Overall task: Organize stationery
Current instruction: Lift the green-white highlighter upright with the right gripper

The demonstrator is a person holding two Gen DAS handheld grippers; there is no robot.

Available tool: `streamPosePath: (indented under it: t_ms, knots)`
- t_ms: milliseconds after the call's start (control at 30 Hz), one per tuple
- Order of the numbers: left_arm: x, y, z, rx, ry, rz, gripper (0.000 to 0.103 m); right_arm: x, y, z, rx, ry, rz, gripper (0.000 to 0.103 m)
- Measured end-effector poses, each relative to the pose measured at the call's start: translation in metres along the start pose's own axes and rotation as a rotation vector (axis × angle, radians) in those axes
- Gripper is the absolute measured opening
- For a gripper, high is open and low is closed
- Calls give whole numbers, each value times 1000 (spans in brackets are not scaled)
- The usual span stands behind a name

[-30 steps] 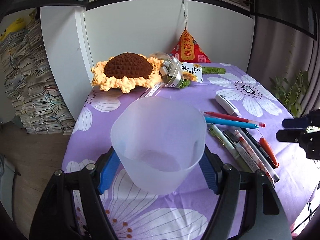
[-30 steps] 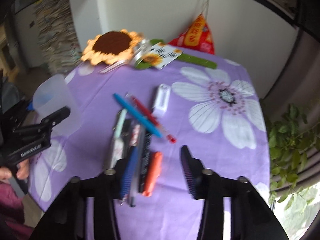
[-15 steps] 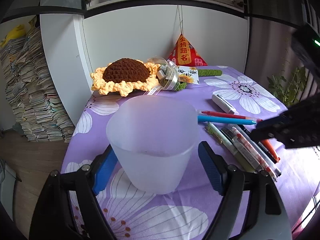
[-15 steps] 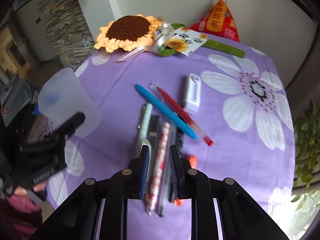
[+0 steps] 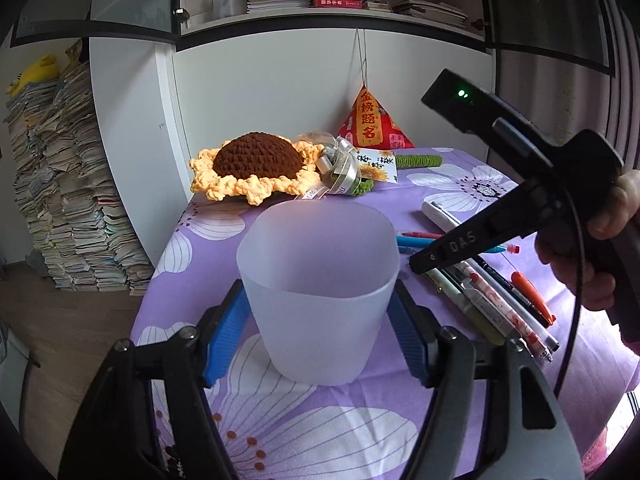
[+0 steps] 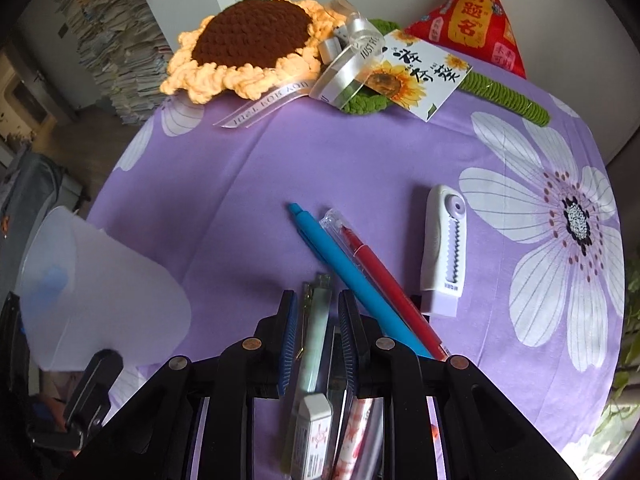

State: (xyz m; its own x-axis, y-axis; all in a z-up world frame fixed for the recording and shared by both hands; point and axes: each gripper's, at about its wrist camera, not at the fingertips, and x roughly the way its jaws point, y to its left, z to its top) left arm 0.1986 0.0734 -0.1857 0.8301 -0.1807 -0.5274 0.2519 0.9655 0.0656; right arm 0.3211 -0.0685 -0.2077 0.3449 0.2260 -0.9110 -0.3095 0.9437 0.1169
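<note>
Left tool: the left tool (image 5: 320, 320) sat low over the bench (image 5: 360, 420), its blue pads (image 5: 224, 332) pressed against both sides of a frosted translucent plastic cup (image 5: 318, 292); its jaws had just been closing on that cup.
Cup: upright on the purple flower-print cloth (image 6: 280, 152) near the bench's left edge, mouth open, nothing visible inside (its wall is cloudy, so the bottom is hard to read).
Right tool: the right tool (image 6: 318, 320) pointed steeply down over the row of pens, its jaws narrowed around a pale mint-green pen (image 6: 316, 340) that lay between the pads; whether the pads actually pressed on it I could not tell. A hand (image 5: 600, 248) held this tool, seen from the left wrist camera.
Pens: a bright blue pen (image 6: 352, 276) and a red pen with a clear cap (image 6: 376, 268) lay crossed just right of the right tool; a white pen with pink print (image 6: 356, 436) lay beside the mint one; an orange marker (image 5: 532, 296) lay at the far right.
Correction tape: a white and lilac dispenser (image 6: 444, 244) lay apart from the pens, to their right.
Back of bench: a crocheted sunflower with brown centre (image 6: 244, 40), a sunflower card (image 6: 416, 72), and a red triangular pouch (image 6: 476, 20).
</note>
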Motion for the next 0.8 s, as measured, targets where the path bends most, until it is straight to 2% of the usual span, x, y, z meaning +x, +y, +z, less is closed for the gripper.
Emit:
streamPosePath:
  t_ms: [200,267,367,567,667,800]
  knots:
    - [0,9,2,-4,-3,45,68,7,9,4,-21,3,-42,22]
    - [4,12,1,-18,-5,25,68,9,13,5,-46,1,-69,17]
    - [6,12,1,-27,-9,13,68,3,16,2,-38,-10,-29,16]
    - [14,14,11,-33,-57,10,68,-43,13,-2,-9,-125,34,16]
    - [21,18,13,-57,-22,1,68,-65,14,-8,-7,-184,36,16]
    - [19,17,12,-55,-23,-1,68,-86,12,-8,1,-241,51,16]
